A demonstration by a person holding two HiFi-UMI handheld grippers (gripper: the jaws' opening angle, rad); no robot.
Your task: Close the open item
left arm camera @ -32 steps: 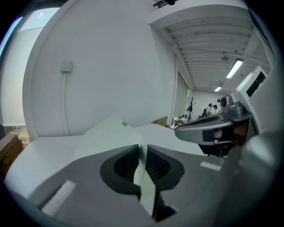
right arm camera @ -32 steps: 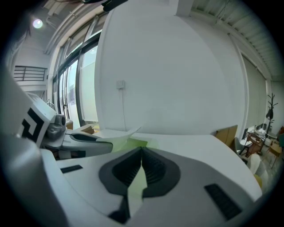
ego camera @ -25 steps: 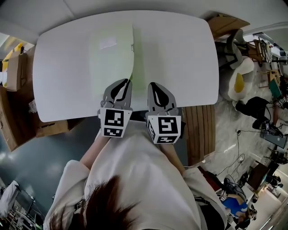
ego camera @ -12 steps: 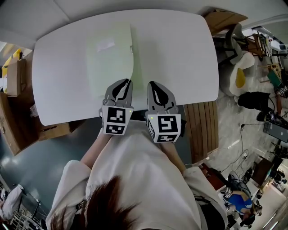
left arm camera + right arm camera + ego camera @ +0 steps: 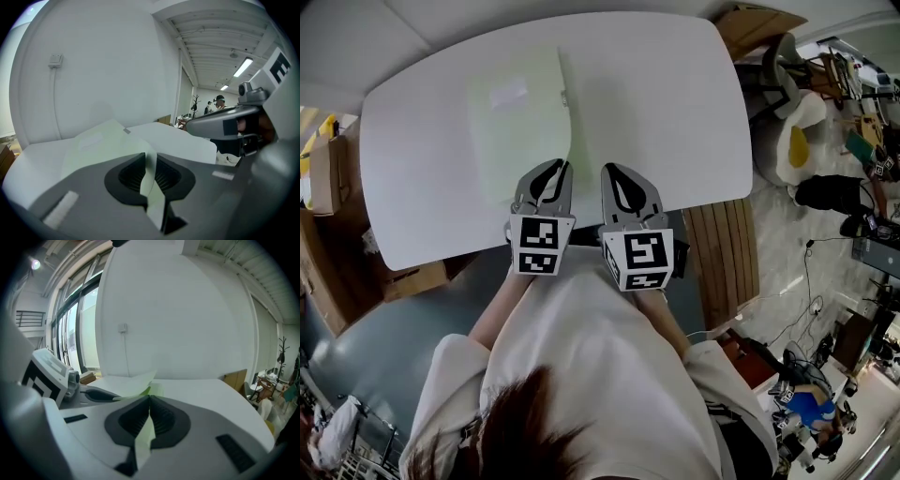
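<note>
A pale green folder lies on the white table, its cover folded over to the left and almost flat. My left gripper is at the folder's near edge. Its jaws have just been opening and stand slightly apart, with the cover's edge still between them. Just to its right, my right gripper is shut on a near corner of the folder's green sheet, its jaws meeting at the tips.
A slatted wooden bench stands by the table's right near corner. Beyond it is a white and yellow chair. Cardboard boxes sit on the floor at the left. The person's body fills the near side.
The left gripper has sunk a little with the cover, which now lies lower over the folder. The right gripper has kept still.
</note>
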